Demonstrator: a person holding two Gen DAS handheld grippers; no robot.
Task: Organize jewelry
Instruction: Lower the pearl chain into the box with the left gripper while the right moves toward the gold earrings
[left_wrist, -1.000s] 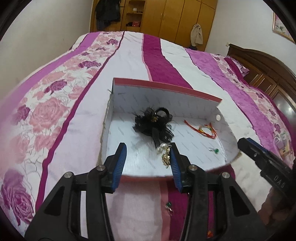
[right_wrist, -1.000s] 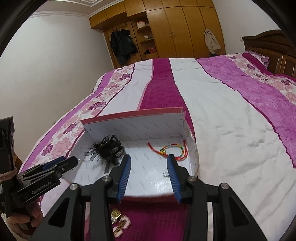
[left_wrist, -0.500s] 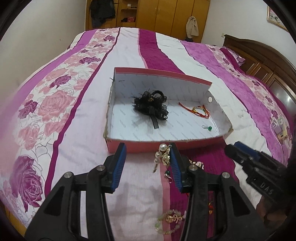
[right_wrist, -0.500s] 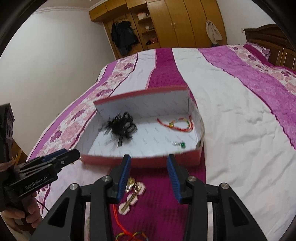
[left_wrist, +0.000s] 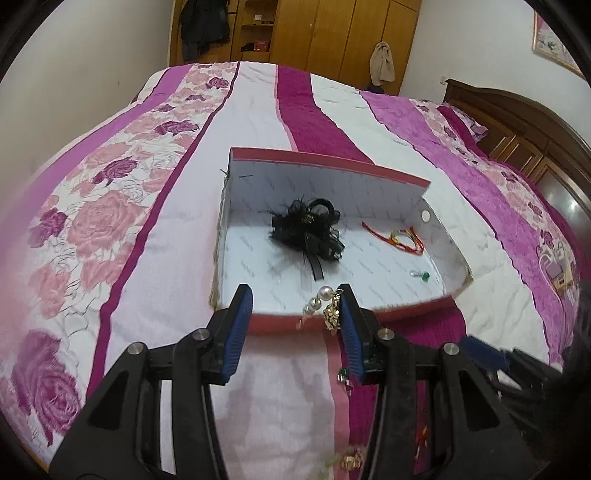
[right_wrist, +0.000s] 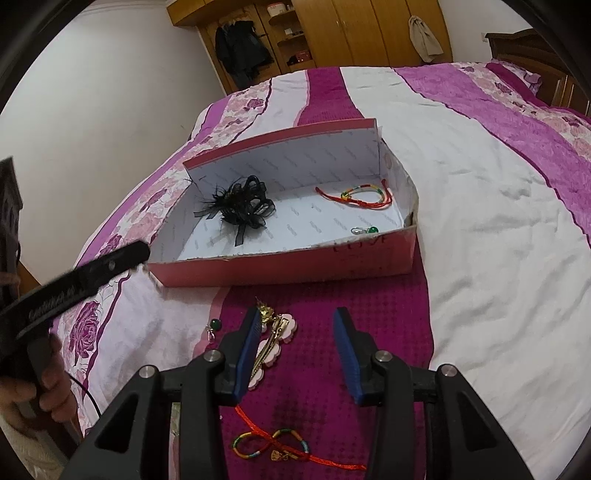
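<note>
A pink shallow box (left_wrist: 402, 307) (right_wrist: 295, 267) lies on the bed, holding a black feather bow (left_wrist: 310, 232) (right_wrist: 242, 205), a red cord bracelet (left_wrist: 402, 238) (right_wrist: 360, 195) and a green earring (left_wrist: 421, 275) (right_wrist: 365, 230). My left gripper (left_wrist: 295, 321) is open at the box's near rim; a pearl and gold earring (left_wrist: 327, 308) hangs on its right finger. My right gripper (right_wrist: 297, 354) is open and empty above the bedspread, beside a pink hair clip (right_wrist: 273, 343). A green earring (right_wrist: 215, 326) and a multicolour cord bracelet (right_wrist: 273, 446) lie nearby.
The striped purple and white bedspread (right_wrist: 480, 221) covers the bed. The left gripper's body (right_wrist: 74, 288) shows at the left of the right wrist view. Wooden wardrobes (left_wrist: 332, 37) and a dark headboard (left_wrist: 517, 122) stand behind.
My left gripper pulled back from the box, then came forward to its rim, the pearl earring still clinging. My right gripper drew back and up, bringing the loose jewellery on the bedspread into view.
</note>
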